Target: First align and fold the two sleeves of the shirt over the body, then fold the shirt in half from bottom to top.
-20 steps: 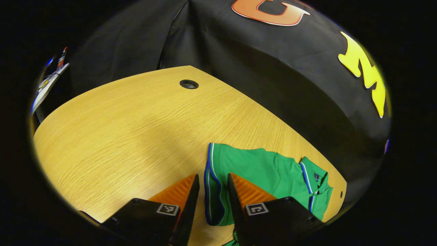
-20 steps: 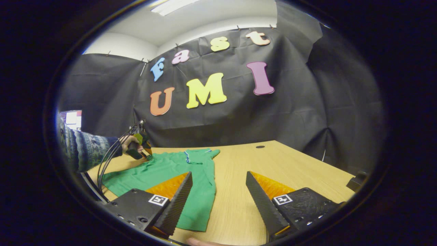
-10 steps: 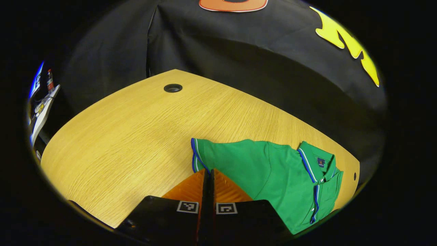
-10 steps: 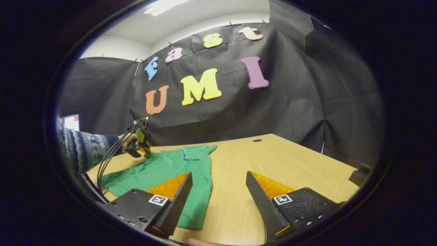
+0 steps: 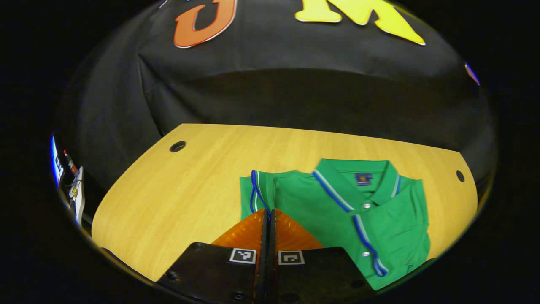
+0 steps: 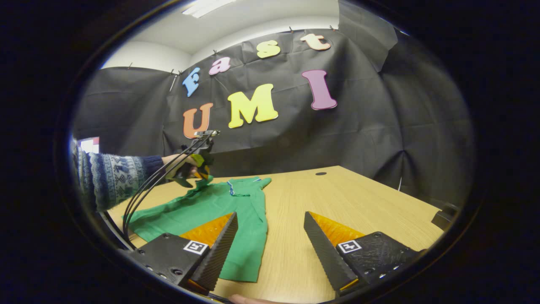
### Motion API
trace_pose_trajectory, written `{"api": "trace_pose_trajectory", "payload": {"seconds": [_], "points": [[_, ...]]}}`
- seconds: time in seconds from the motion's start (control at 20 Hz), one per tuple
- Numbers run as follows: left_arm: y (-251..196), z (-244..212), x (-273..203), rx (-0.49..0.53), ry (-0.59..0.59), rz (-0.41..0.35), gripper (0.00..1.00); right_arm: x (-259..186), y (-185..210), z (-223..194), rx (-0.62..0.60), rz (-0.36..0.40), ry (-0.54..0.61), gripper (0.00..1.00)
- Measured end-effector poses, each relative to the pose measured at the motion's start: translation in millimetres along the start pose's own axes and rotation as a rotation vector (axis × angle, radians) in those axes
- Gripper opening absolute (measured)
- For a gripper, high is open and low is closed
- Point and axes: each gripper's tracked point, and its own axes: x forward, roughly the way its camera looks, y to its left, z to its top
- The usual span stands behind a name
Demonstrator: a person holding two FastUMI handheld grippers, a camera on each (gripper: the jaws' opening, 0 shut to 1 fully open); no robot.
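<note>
A: Pinching a sleeve of the green shirt, the left tool has its two fingers pressed together, with the blue-and-white sleeve trim caught right at their tips.

B: And where does the shirt lie?

A: On the wooden counter, collar toward the black cloth wall, placket and buttons facing up. In the right gripper view the shirt spreads over the counter's left part, and the pinched sleeve is raised a little off the counter, the cloth peaking up to the tool.

B: Who holds that tool?

A: A hand coming out of a patterned knit sleeve, with dark cables looping down from the left tool.

B: The right tool?

A: The right tool has its fingers spread wide apart and holds nothing. One finger sits over the shirt's near edge, the other over bare wood.

B: Anything else on the counter?

A: A round cable hole near its far corner, well apart from the shirt.
</note>
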Motion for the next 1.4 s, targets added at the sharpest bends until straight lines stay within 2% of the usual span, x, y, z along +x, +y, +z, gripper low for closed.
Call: {"api": "trace_pose_trajectory", "payload": {"seconds": [0.1, 0.2, 0.25, 0.3, 0.5, 0.55, 0.65, 0.7, 0.75, 0.85, 1.05, 1.1, 1.15, 1.4], "points": [[-42, 7, -21, -0.006, -0.046, -0.082, 0.16, -5, 1, 3, -0.013, -0.005, -0.008, 0.95], [-56, 12, -35, 0.027, -0.092, -0.086, 0.72, -11, 1, 4, -0.03, -0.012, -0.021, 0.95], [-60, 15, -47, 0.053, -0.114, -0.074, 1.0, -13, 1, 6, -0.037, -0.016, -0.026, 0.92], [-64, 16, -52, 0.076, -0.134, -0.07, 1.0, -16, 3, 6, -0.043, -0.018, -0.028, 0.96], [-77, 13, -100, 0.03, -0.174, -0.129, 1.0, -28, 9, 13, -0.051, -0.018, -0.04, 0.95], [-75, 14, -113, 0.024, -0.195, -0.137, 1.0, -31, 12, 16, -0.054, -0.018, -0.044, 0.92], [-66, 13, -140, 0.017, -0.239, -0.145, 1.0, -39, 19, 22, -0.065, -0.013, -0.061, 0.92], [-62, 11, -152, 0.021, -0.261, -0.147, 1.0, -44, 22, 24, -0.073, -0.011, -0.069, 0.96], [-55, 8, -165, 0.023, -0.278, -0.145, 1.0, -50, 27, 27, -0.083, -0.01, -0.078, 0.92], [-40, -1, -192, 0.016, -0.313, -0.15, 1.0, -61, 33, 31, -0.106, -0.011, -0.094, 0.92], [-1, -39, -237, -0.006, -0.351, -0.151, 1.0, -83, 45, 34, -0.136, -0.021, -0.127, 0.95], [15, -47, -244, 0.001, -0.37, -0.133, 1.0, -87, 49, 31, -0.144, -0.021, -0.125, 0.92], [27, -57, -252, 0.011, -0.382, -0.123, 1.0, -90, 53, 30, -0.15, -0.02, -0.122, 0.95], [68, -127, -274, 0.029, -0.415, -0.08, 1.0, -89, 62, 23, -0.184, -0.029, -0.095, 0.96]]}}
